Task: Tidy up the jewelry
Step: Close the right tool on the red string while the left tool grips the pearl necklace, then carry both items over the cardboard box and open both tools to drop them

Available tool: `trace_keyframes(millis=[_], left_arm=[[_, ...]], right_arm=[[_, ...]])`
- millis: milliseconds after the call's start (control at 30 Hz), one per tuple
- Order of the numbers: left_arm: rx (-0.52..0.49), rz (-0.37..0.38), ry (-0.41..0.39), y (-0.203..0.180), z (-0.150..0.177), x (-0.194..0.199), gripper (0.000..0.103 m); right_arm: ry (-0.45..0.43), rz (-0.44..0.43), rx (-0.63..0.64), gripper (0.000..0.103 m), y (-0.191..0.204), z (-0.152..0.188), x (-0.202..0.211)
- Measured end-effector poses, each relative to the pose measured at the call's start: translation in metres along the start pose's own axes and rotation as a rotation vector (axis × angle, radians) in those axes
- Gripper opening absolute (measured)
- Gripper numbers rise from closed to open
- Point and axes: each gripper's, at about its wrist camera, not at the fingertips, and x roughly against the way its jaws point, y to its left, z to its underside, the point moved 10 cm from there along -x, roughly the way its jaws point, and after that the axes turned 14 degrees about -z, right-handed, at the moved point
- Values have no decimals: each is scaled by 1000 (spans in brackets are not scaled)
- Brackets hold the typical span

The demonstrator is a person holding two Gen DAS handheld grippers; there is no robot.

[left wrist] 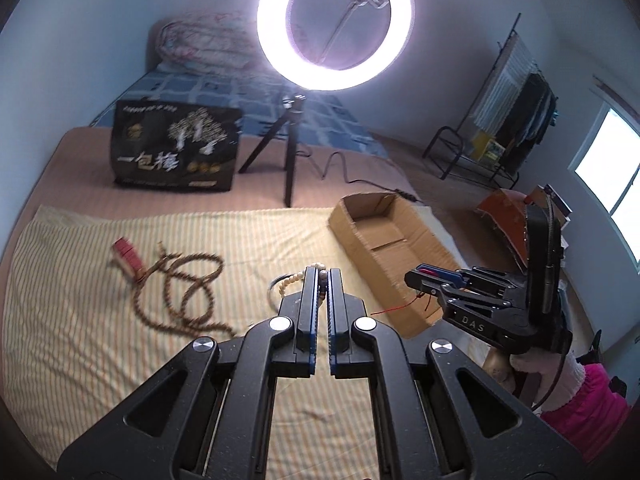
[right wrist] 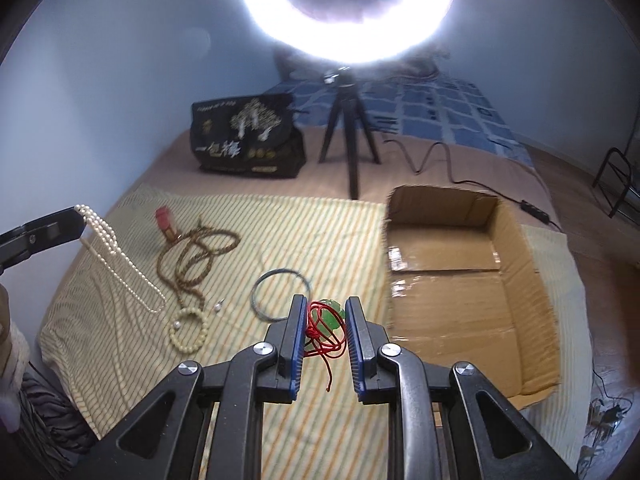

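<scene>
My left gripper [left wrist: 323, 273] is shut on a white pearl necklace [right wrist: 112, 252], which hangs from its tip [right wrist: 78, 211] down to the striped cloth. My right gripper [right wrist: 325, 305] is shut on a green pendant with a red cord [right wrist: 325, 322], held above the cloth just left of the open cardboard box [right wrist: 520, 280]. It also shows in the left wrist view [left wrist: 418, 278], beside the box [left wrist: 360, 232]. On the cloth lie a brown bead mala [right wrist: 196, 256] with a red tassel [right wrist: 166, 220], a cream bead bracelet [right wrist: 188, 330], a thin dark bangle [right wrist: 280, 290] and a small pearl earring [right wrist: 218, 306].
A ring light on a black tripod [right wrist: 348, 148] stands behind the cloth, its cable [right wrist: 440, 160] trailing right behind the box. A black printed bag [right wrist: 248, 140] stands at the back left. The bed edge lies to the right, with a clothes rack [left wrist: 512, 120] beyond.
</scene>
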Motion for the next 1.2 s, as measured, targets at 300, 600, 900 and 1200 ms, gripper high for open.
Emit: trace_keyframes(millis=[300, 600, 900, 1200], left_arm=[[-17, 66, -11, -47, -28, -15, 1], [-59, 111, -30, -91, -53, -40, 1], [-103, 155, -14, -139, -58, -68, 1], [-131, 170, 35, -172, -47, -101, 1]], right_arm=[[-32, 81, -56, 18, -50, -4, 24], [-51, 146, -124, 18, -99, -2, 44], [-47, 194, -200, 18, -142, 10, 53], [-13, 210, -243, 18, -163, 23, 45]])
